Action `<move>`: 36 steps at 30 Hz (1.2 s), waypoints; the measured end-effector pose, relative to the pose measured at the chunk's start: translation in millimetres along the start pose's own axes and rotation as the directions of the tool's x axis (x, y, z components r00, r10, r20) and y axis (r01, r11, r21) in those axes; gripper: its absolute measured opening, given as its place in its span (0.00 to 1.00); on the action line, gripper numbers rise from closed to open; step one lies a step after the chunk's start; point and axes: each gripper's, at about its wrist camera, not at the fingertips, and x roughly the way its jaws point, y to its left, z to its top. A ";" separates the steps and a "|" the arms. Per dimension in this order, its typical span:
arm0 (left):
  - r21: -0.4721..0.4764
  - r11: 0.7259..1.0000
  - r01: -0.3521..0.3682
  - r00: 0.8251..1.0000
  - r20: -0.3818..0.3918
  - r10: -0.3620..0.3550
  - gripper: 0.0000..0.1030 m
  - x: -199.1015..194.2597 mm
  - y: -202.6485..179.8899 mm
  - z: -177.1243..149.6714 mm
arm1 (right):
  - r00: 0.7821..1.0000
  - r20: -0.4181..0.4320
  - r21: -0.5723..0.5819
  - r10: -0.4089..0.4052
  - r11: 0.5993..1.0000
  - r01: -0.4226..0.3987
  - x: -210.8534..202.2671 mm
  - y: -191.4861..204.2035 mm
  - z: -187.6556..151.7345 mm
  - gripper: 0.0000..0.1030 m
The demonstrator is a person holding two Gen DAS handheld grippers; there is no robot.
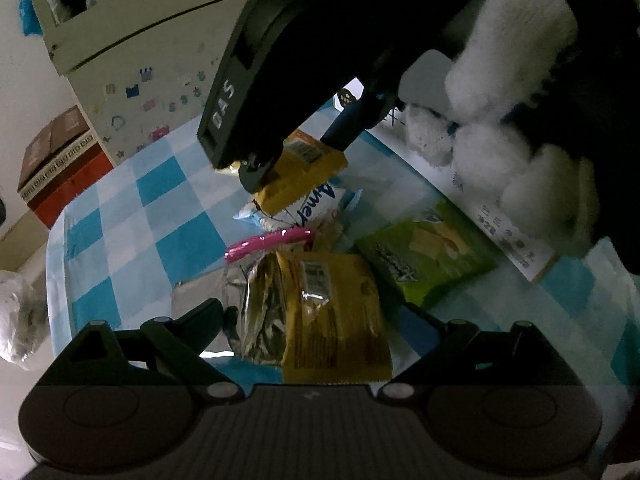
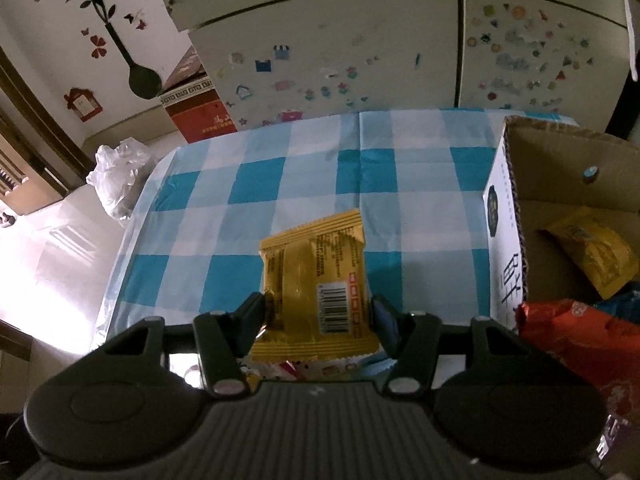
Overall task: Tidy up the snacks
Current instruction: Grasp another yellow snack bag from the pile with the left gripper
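Your right gripper [image 2: 318, 312] jaws pinch the yellow packet [image 2: 316, 280] only near its edges; your left gripper [image 1: 310, 320] stands wide. Swing quickly toward the cardboard box [image 2: 516, 184] and the packet may slip out.

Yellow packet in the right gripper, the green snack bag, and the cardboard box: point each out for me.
yellow packet [image 2: 316, 280]: right wrist view, middle of its printed back.
green snack bag [image 1: 428, 262]: left wrist view, centre of its face.
cardboard box [image 2: 505, 248]: right wrist view, its white outer wall.
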 end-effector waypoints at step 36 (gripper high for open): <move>-0.515 0.857 0.005 1.000 0.014 0.003 0.71 -19.2 126.1 0.4 | 1.000 0.019 0.029 -0.001 1.000 0.000 -6.9 -6.8 2.8 0.57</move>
